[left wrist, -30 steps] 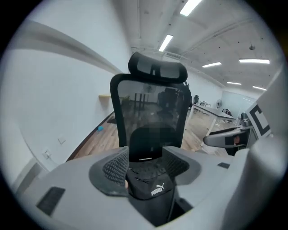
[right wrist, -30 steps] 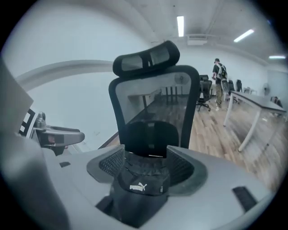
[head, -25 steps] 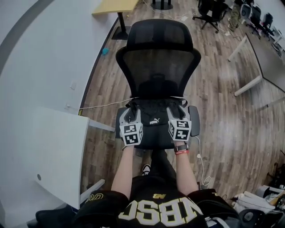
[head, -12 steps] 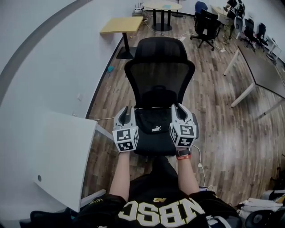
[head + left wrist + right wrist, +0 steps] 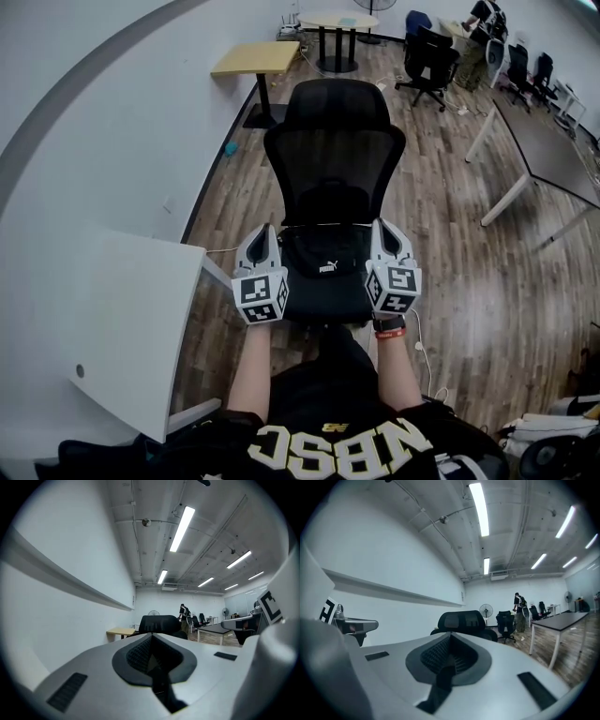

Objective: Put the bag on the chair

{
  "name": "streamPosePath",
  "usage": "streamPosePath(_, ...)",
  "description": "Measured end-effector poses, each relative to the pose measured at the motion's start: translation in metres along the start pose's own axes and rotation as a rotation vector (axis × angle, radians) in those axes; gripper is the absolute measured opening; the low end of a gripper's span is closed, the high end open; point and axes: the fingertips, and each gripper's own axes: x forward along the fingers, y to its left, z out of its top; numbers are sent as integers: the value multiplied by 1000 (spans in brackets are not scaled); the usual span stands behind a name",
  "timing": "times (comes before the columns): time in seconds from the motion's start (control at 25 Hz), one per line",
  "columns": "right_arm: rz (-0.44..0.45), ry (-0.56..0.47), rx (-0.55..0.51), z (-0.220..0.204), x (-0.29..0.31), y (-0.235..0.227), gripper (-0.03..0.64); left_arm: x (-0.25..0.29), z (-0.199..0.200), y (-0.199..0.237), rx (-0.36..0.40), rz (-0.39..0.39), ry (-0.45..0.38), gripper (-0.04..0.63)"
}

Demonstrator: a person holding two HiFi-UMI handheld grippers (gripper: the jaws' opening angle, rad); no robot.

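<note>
A black bag [image 5: 326, 255] with a small white logo lies on the seat of the black mesh office chair [image 5: 334, 141], against the backrest. My left gripper [image 5: 265, 234] hovers at the seat's left side and my right gripper [image 5: 387, 229] at its right side, both clear of the bag. In the left gripper view the left gripper [image 5: 152, 652] is shut with nothing between its jaws, and the chair's headrest [image 5: 157, 622] shows beyond it. The right gripper [image 5: 449, 656] is likewise shut and empty, facing the chair [image 5: 461, 619].
A white table [image 5: 122, 328] stands close at the left by the wall. A wooden desk [image 5: 255, 58] is behind the chair. Long white-legged tables [image 5: 534, 131] and several office chairs [image 5: 427, 61] fill the right and back. A white cable [image 5: 422, 347] lies on the floor. A person [image 5: 519, 606] stands far off.
Both grippers have let go of the bag, lifted off the seat and moved apart, and their jaws have closed. The bag stays on the seat.
</note>
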Motion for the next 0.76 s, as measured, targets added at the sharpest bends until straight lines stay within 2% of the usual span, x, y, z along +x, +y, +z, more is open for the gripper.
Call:
streamPosePath(0.16,-8,2,3,-1,-8,-4,9,-6,3,-6,6,-23,-7,15)
streamPosePath(0.32,-12,6,13,-4,-10,-4,9,-8,2,-1,1,-14,-6,15)
streamPosePath(0.48,-11,25,11,-10,-3,-7,9,2,-7,-4,-1,-24,18,15)
streamPosePath(0.76,-14,97,48,-47,47,-24,9,66,-51,-14,1,-72,118,17)
